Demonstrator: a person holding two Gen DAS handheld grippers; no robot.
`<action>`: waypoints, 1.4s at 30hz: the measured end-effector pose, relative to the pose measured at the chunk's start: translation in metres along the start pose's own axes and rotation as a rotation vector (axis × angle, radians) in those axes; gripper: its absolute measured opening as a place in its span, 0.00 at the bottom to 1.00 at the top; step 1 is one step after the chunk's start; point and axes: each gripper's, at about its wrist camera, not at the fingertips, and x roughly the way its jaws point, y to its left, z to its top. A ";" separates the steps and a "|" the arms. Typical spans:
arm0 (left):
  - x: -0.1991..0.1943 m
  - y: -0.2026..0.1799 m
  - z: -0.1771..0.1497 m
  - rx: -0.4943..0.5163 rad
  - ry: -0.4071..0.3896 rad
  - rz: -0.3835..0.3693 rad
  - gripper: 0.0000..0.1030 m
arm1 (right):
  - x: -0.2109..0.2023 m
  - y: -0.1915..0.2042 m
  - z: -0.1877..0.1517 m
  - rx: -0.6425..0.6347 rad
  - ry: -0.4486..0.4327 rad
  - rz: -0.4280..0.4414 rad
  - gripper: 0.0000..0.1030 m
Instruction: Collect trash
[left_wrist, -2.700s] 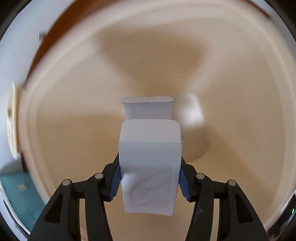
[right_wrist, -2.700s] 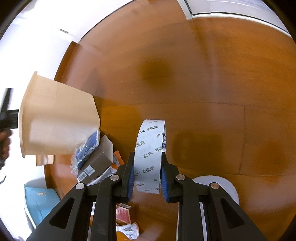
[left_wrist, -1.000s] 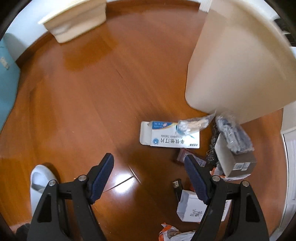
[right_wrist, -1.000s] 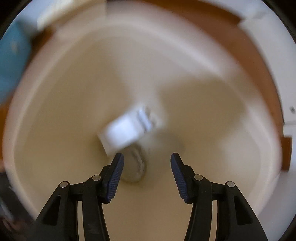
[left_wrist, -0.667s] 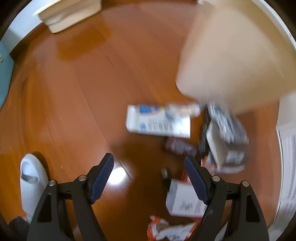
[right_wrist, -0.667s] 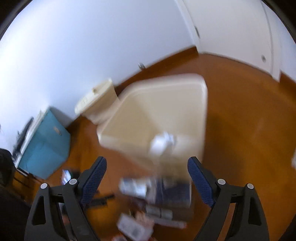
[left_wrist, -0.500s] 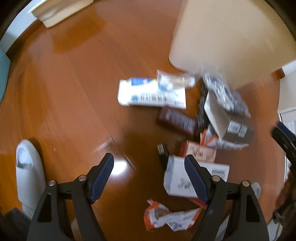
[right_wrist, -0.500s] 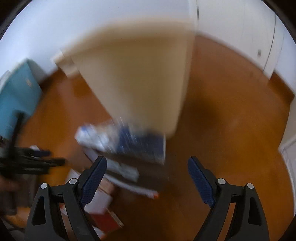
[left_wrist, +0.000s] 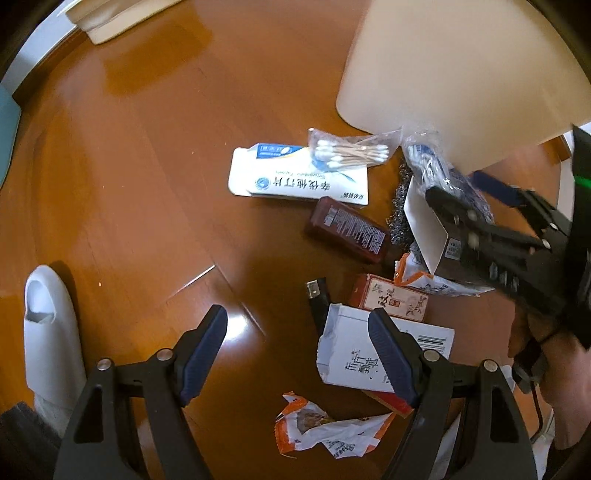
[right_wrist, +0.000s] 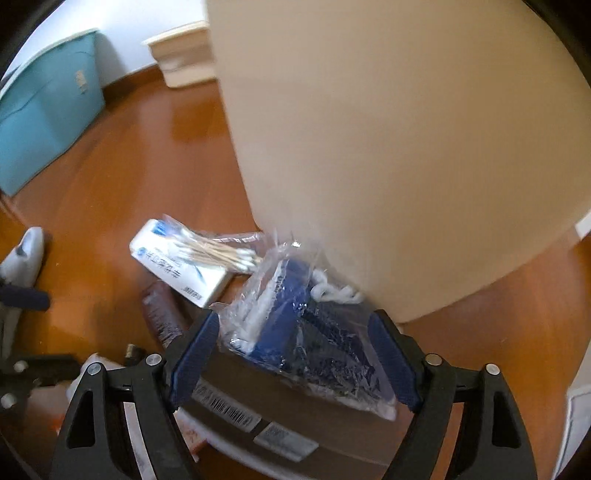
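Trash lies on the wooden floor beside a beige bin (left_wrist: 454, 74). My left gripper (left_wrist: 297, 354) is open and empty above the floor; its right finger is over a torn white carton (left_wrist: 354, 354). Near it are a white-and-blue box (left_wrist: 295, 181), a bag of cotton swabs (left_wrist: 347, 151), a dark brown pack (left_wrist: 347, 230), a red box (left_wrist: 391, 299) and an orange wrapper (left_wrist: 325, 432). My right gripper (right_wrist: 293, 360) is open, its fingers either side of a clear bag with blue contents (right_wrist: 306, 332) that lies on a brown box (right_wrist: 295, 424) against the bin (right_wrist: 388, 147).
A white slipper (left_wrist: 48, 332) lies at the left. A teal storage box (right_wrist: 44, 107) and a cream box (right_wrist: 181, 51) stand by the wall. A small black stick (left_wrist: 319, 299) lies among the trash. The right gripper also shows in the left wrist view (left_wrist: 476, 195).
Both grippers let their items go into the bin and came out open. They have since swung down to the trash on the floor; the right one now straddles the clear bag.
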 end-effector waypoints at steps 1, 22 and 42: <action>0.001 0.001 -0.002 -0.001 0.004 -0.005 0.76 | 0.005 -0.003 0.003 0.029 0.018 0.048 0.56; 0.039 0.025 -0.051 -0.891 0.240 -0.376 1.00 | -0.165 -0.038 -0.028 0.288 -0.297 0.111 0.06; 0.041 0.036 -0.062 -0.838 0.283 -0.277 0.50 | -0.182 -0.042 -0.066 0.379 -0.334 0.075 0.06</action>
